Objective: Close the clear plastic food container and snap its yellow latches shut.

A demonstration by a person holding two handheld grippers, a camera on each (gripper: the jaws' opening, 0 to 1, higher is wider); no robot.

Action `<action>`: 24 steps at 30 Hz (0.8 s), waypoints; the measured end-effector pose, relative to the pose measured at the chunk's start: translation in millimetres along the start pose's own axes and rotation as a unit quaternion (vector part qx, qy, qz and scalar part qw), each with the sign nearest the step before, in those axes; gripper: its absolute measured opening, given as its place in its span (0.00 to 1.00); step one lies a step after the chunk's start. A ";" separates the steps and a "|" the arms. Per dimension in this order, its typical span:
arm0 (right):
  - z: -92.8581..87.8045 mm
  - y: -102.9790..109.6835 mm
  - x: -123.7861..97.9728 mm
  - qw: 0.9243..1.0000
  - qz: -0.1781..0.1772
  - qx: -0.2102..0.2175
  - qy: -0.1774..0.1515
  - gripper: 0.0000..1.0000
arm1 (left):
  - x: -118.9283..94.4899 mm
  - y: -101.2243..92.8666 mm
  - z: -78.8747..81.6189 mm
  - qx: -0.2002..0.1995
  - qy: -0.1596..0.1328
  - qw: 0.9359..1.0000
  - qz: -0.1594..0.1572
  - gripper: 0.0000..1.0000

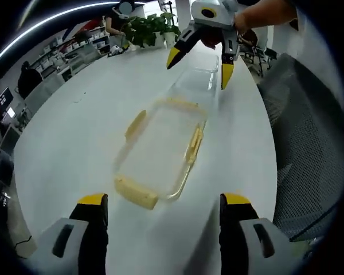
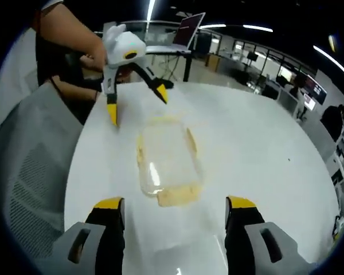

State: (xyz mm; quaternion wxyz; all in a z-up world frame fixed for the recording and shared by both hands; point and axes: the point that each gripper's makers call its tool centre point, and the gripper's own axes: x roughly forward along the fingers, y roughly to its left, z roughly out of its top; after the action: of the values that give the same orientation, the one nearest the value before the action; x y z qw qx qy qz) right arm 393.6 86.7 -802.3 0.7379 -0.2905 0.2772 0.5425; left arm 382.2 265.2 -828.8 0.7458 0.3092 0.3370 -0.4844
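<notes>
Nearest the camera in the left gripper view, the left hand-held gripper (image 1: 163, 206) rises from the lower edge, its yellow-tipped jaws wide apart over the white table (image 1: 74, 132) and clamped on nothing. Just beyond the tips lies the container (image 1: 163, 152), clear plastic, resting flat on the table. Its long axis runs away from this camera toward the far gripper, tilted slightly to the right. Yellow latches (image 1: 136, 193) sit at the near short end and along both long sides (the one at the far end is faint). A second clear piece (image 1: 196, 80) lies just past its far end; whether the two touch cannot be told.

At the far end the right hand-held gripper (image 1: 199, 64) hangs tips-down above the table, held from above by a hand (image 1: 264, 14), its jaws spread apart, one tip to either side of the clear piece.

In the right gripper view, the right hand-held gripper (image 2: 175, 206) frames the container (image 2: 166, 154) from the opposite end, jaws apart and holding nothing. The long axis again points away from the camera. The left hand-held gripper (image 2: 136, 107) stands beyond it, tips downward and splayed, gripped by a hand (image 2: 94, 57) with the forearm reaching in from the upper left.

A grey mesh chair (image 2: 28, 172) stands beside the table.
</notes>
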 end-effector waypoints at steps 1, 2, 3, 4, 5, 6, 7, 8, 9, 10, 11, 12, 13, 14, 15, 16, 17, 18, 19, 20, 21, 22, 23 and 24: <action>0.5 -0.2 0.4 1.000 0.001 -0.001 0.001 0.70 | 0.6 0.9 0.5 0.000 0.000 1.000 -0.003 0.80; 0.8 -0.4 1.1 1.000 0.002 -0.002 0.002 0.70 | 1.3 1.1 0.0 0.004 0.001 1.000 -0.005 0.80; 0.4 -1.0 3.0 1.000 0.005 -0.002 0.004 0.70 | 2.3 1.8 -1.3 0.011 0.005 1.000 -0.008 0.80; 0.4 -0.9 3.5 1.000 0.007 -0.002 0.004 0.70 | 2.9 1.8 -1.8 0.014 0.007 1.000 -0.010 0.80; 0.2 -0.8 4.6 1.000 0.009 -0.003 0.005 0.70 | 3.6 1.9 -2.2 0.018 0.010 1.000 -0.014 0.80; 0.1 -0.9 5.2 1.000 0.010 -0.004 0.005 0.70 | 3.8 2.3 -2.3 0.020 0.011 1.000 -0.016 0.80; 0.0 -1.1 6.1 1.000 0.010 -0.006 0.005 0.70 | 4.1 3.3 -2.7 0.024 0.013 1.000 -0.015 0.79; -0.3 -1.1 7.1 1.000 0.012 -0.006 0.007 0.69 | 4.8 4.3 -3.0 0.025 0.014 0.999 -0.015 0.79; -0.4 -1.0 8.7 1.000 0.015 -0.006 0.007 0.69 | 6.1 4.5 -3.4 0.025 0.014 0.999 -0.018 0.79; -0.9 -0.9 10.6 1.000 0.017 -0.008 0.009 0.69 | 6.8 4.8 -4.2 0.031 0.016 0.999 -0.020 0.79; -1.6 -0.8 11.8 1.000 0.018 -0.011 0.012 0.69 | 7.5 5.5 -5.4 0.035 0.020 0.999 -0.020 0.79; -2.8 -0.6 13.7 1.000 0.020 -0.014 0.016 0.69 | 8.7 6.5 -6.9 0.037 0.022 0.999 -0.020 0.79; -3.3 -0.5 15.1 0.999 0.022 -0.016 0.017 0.69 | 9.4 7.2 -7.2 0.037 0.022 0.999 -0.020 0.79; -3.5 -0.3 16.9 0.999 0.024 -0.019 0.019 0.68 | 10.1 7.5 -7.3 0.038 0.022 0.999 -0.022 0.79; -3.5 -0.4 17.9 0.999 0.025 -0.021 0.021 0.68 | 10.9 7.9 -8.1 0.040 0.024 0.999 -0.022 0.78; -3.9 -0.5 19.6 0.999 0.027 -0.025 0.024 0.68 | 12.6 9.0 -10.3 0.043 0.028 0.998 -0.024 0.78; -4.4 -0.8 21.0 0.999 0.028 -0.027 0.027 0.68 | 13.3 9.4 -11.2 0.046 0.030 0.998 -0.026 0.78; -4.2 -1.2 22.3 0.999 0.029 -0.028 0.028 0.68 | 13.1 9.5 -11.3 0.048 0.032 0.998 -0.027 0.77; -3.9 -1.5 24.2 0.999 0.032 -0.030 0.030 0.68 | 13.2 10.8 -11.4 0.053 0.035 0.998 -0.027 0.77; -3.9 -1.9 25.4 0.998 0.033 -0.032 0.032 0.67 | 13.9 11.9 -12.0 0.054 0.035 0.998 -0.028 0.77; -4.5 -2.7 27.3 0.998 0.034 -0.037 0.037 0.67 | 14.4 13.3 -12.2 0.054 0.035 0.997 -0.029 0.76; -4.2 -2.8 28.4 0.998 0.036 -0.038 0.039 0.66 | 14.6 14.5 -12.2 0.054 0.036 0.997 -0.029 0.76; -3.6 -3.0 29.5 0.998 0.038 -0.039 0.039 0.65 | 14.8 15.5 -11.4 0.053 0.034 0.997 -0.032 0.76; -2.8 -3.1 30.4 0.998 0.040 -0.039 0.038 0.65 | 15.2 16.4 -11.0 0.054 0.034 0.997 -0.032 0.76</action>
State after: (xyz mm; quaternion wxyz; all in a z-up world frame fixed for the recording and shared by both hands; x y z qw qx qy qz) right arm 404.2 103.3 -825.8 0.6927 -0.3282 0.2951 0.5703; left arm 399.9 271.6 -845.2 0.7001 0.3542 0.3450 -0.5151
